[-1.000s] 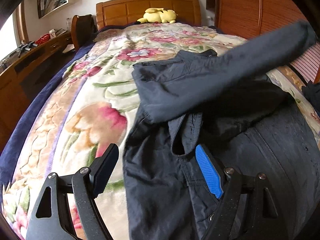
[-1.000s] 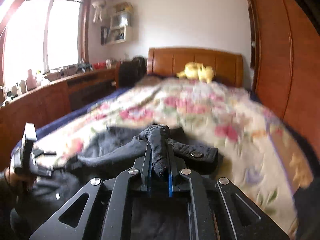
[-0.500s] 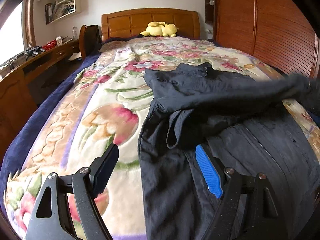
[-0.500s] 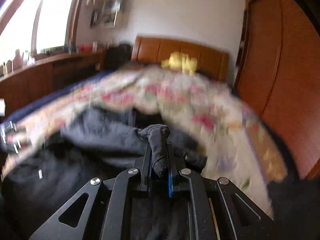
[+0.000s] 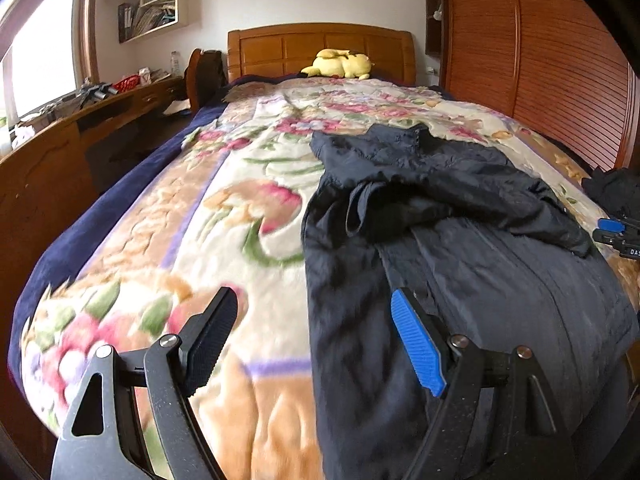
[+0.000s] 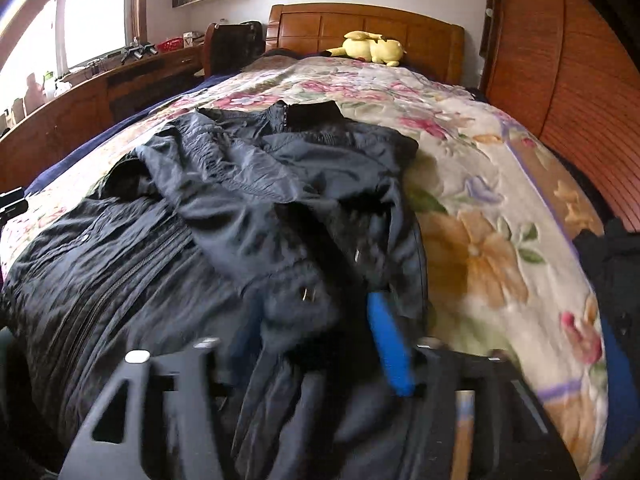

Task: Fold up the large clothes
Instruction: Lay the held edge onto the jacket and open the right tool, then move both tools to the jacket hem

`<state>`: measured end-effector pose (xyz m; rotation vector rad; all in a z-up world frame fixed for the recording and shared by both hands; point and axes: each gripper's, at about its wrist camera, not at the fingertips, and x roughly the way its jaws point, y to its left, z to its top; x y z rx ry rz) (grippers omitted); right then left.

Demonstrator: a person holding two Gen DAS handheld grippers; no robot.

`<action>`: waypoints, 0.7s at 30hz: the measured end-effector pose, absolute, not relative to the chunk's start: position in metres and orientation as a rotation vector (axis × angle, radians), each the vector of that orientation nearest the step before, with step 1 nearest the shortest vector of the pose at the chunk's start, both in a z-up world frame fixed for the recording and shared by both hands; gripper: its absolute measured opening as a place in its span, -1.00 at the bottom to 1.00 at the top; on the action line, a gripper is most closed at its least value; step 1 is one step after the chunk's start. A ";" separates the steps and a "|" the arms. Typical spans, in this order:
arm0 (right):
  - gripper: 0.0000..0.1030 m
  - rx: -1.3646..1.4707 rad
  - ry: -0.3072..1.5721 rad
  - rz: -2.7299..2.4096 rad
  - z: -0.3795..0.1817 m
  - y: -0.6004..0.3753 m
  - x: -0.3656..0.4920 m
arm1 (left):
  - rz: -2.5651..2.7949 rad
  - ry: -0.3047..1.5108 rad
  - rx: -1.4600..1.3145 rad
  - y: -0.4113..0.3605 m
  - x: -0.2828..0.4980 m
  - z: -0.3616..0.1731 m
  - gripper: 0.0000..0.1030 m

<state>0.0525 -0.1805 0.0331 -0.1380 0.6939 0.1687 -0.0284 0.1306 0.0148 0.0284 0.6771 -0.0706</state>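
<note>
Left wrist view catches only the white letters "DAS" on the right gripper (image 5: 618, 236) at the frame's edge. A second ago that gripper pinched the sleeve aloft; its fingers have just been opening, the sleeve now draped across the dark jacket (image 5: 460, 240) on the floral blanket (image 5: 224, 216). The left gripper (image 5: 316, 344) stays spread, empty, over the jacket's edge. Wooden headboard (image 5: 320, 48), yellow plush (image 5: 340, 66).

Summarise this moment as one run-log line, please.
stage: sleeve folded across jacket | left gripper: open, empty | right gripper: just opened, sleeve cuff released
</note>
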 end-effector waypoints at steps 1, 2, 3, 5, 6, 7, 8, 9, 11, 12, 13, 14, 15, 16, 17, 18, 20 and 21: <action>0.26 -0.136 0.696 0.164 0.031 -0.182 0.047 | -0.070 0.680 0.025 0.132 -0.034 0.013 0.55; 0.26 -0.135 0.698 0.156 0.030 -0.184 0.038 | -0.069 0.684 0.022 0.134 -0.040 0.010 0.55; 0.26 -0.131 0.700 0.147 0.028 -0.187 0.032 | -0.068 0.689 0.021 0.135 -0.044 0.009 0.55; 0.26 -0.121 0.706 0.140 0.024 -0.190 0.017 | -0.065 0.694 0.018 0.140 -0.053 0.006 0.55; 0.26 -0.114 0.706 0.138 0.022 -0.192 0.012 | -0.067 0.697 0.014 0.142 -0.057 0.005 0.55; 0.26 -0.108 0.707 0.136 0.021 -0.193 0.006 | -0.072 0.700 0.011 0.143 -0.062 0.003 0.55; 0.26 -0.103 0.709 0.134 0.020 -0.195 0.002 | -0.076 0.700 0.011 0.143 -0.066 0.002 0.55; 0.26 -0.100 0.709 0.129 0.019 -0.197 -0.003 | -0.082 0.699 0.012 0.144 -0.069 0.001 0.56; 0.26 -0.095 0.713 0.120 0.017 -0.200 -0.012 | -0.099 0.697 0.009 0.145 -0.075 0.000 0.55; 0.26 -0.090 0.716 0.117 0.016 -0.202 -0.016 | -0.108 0.703 0.004 0.145 -0.077 -0.003 0.46; 0.26 -0.086 0.718 0.112 0.016 -0.204 -0.022 | -0.115 0.712 0.000 0.146 -0.079 -0.005 0.41; 0.26 -0.079 0.720 0.109 0.015 -0.206 -0.026 | -0.121 0.720 -0.003 0.146 -0.082 -0.008 0.39; 0.26 -0.074 0.722 0.111 0.014 -0.207 -0.029 | -0.129 0.728 -0.004 0.145 -0.084 -0.011 0.34; 0.26 -0.068 0.723 0.111 0.013 -0.208 -0.033 | -0.133 0.734 -0.003 0.145 -0.087 -0.013 0.29; 0.26 -0.064 0.724 0.109 0.011 -0.210 -0.037 | -0.140 0.742 -0.002 0.144 -0.090 -0.016 0.28; 0.26 -0.062 0.725 0.106 0.011 -0.211 -0.041 | -0.144 0.747 -0.003 0.143 -0.092 -0.017 0.27; 0.26 -0.060 0.728 0.100 0.009 -0.213 -0.048 | -0.152 0.754 -0.001 0.141 -0.096 -0.020 0.27; 0.26 -0.057 0.731 0.099 0.008 -0.215 -0.051 | -0.151 0.757 0.006 0.140 -0.098 -0.021 0.27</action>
